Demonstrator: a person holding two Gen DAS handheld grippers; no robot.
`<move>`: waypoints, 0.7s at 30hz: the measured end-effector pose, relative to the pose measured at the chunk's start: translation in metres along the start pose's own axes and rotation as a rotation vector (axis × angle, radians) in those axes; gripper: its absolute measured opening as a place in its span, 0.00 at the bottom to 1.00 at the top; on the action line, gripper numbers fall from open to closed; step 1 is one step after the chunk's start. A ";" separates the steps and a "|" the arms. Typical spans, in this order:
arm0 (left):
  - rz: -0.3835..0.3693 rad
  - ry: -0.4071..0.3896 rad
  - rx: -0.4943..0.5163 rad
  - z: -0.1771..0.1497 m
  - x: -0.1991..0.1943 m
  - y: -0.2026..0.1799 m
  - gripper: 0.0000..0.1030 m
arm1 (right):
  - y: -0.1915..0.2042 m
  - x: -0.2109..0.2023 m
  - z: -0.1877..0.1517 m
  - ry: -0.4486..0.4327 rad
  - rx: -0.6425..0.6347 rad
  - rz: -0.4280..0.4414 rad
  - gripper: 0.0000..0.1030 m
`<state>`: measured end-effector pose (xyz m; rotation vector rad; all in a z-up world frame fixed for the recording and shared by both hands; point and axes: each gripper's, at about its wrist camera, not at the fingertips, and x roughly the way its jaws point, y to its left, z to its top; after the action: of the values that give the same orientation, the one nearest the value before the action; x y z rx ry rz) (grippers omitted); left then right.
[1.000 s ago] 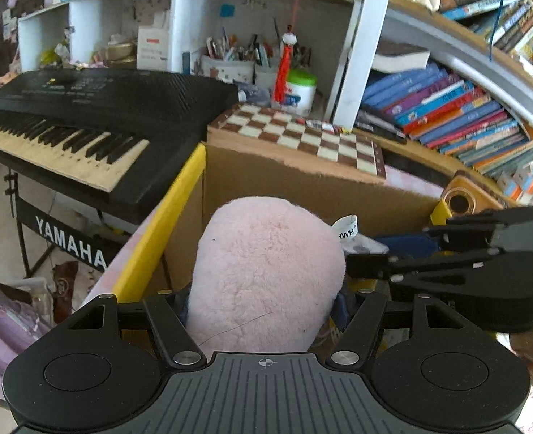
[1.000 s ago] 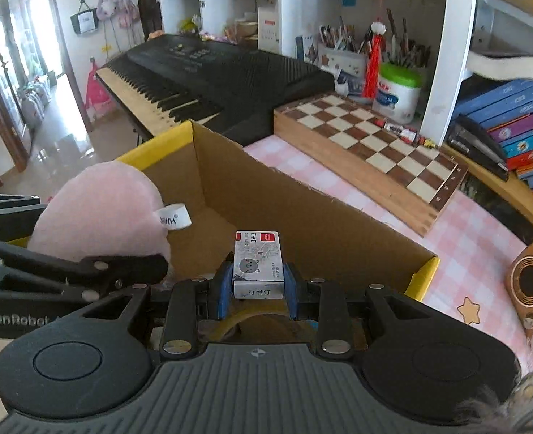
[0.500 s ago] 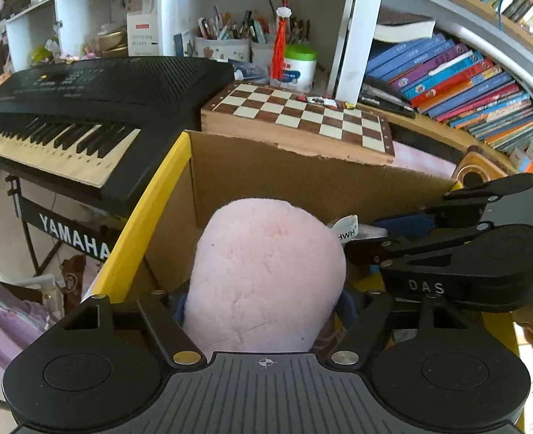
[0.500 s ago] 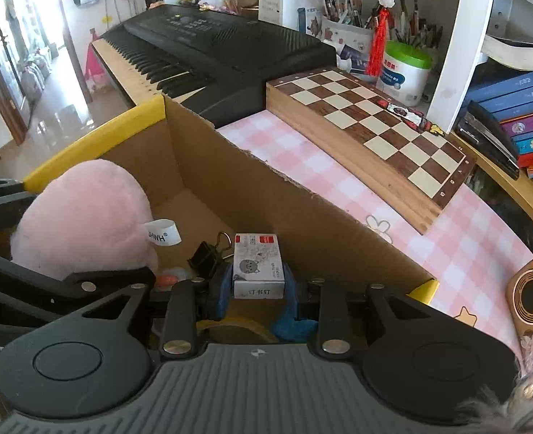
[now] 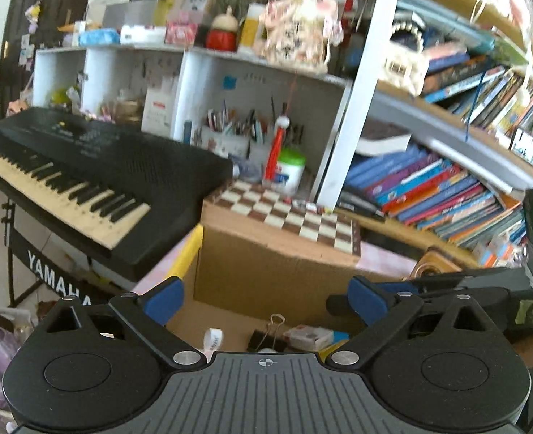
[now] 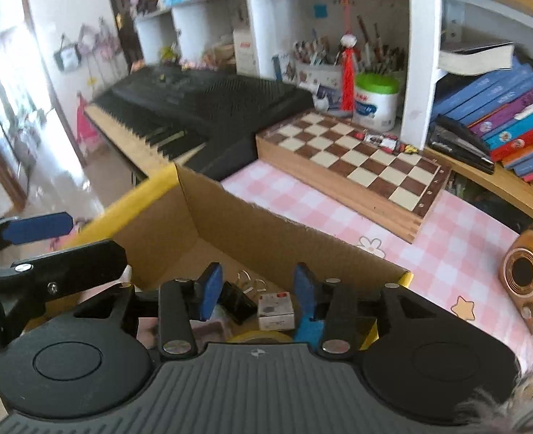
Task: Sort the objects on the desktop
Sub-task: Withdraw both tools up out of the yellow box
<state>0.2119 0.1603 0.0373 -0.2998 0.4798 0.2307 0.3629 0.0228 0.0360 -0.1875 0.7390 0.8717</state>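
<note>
An open cardboard box with yellow-taped edges (image 5: 266,267) (image 6: 266,238) sits on the pink checked tablecloth. My left gripper (image 5: 266,298) is open and empty above the box. My right gripper (image 6: 257,287) is open and empty over the box. A small white card box with a red stripe (image 6: 275,309) (image 5: 308,336) lies on the box floor, beside a black binder clip (image 6: 235,302) (image 5: 266,338). The white tag of the pink plush (image 5: 212,341) peeks out below my left gripper; the plush itself is hidden. My right gripper also shows at the right of the left wrist view (image 5: 429,285).
A wooden chessboard (image 6: 356,166) lies behind the box. A black Yamaha keyboard (image 5: 85,181) stands to the left. Shelves with books (image 5: 429,188), a pen holder and a green-lidded jar (image 6: 374,99) are behind. A brown retro radio (image 6: 530,275) sits at the right.
Both grippers opened and rose. The pink plush dropped out of my left gripper into the box. The small card box left my right gripper and now lies on the box floor.
</note>
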 end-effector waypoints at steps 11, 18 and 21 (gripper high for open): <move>-0.016 -0.092 0.035 -0.002 -0.055 -0.005 0.96 | 0.014 -0.081 -0.022 -0.158 0.064 -0.104 0.40; -0.037 -0.106 0.089 -0.013 -0.086 -0.014 0.97 | 0.025 -0.130 -0.054 -0.206 0.109 -0.183 0.40; -0.057 -0.107 0.090 -0.020 -0.102 -0.015 0.97 | 0.035 -0.150 -0.072 -0.225 0.126 -0.218 0.40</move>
<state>0.1204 0.1245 0.0734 -0.2115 0.3740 0.1680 0.2375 -0.0803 0.0865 -0.0544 0.5496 0.6247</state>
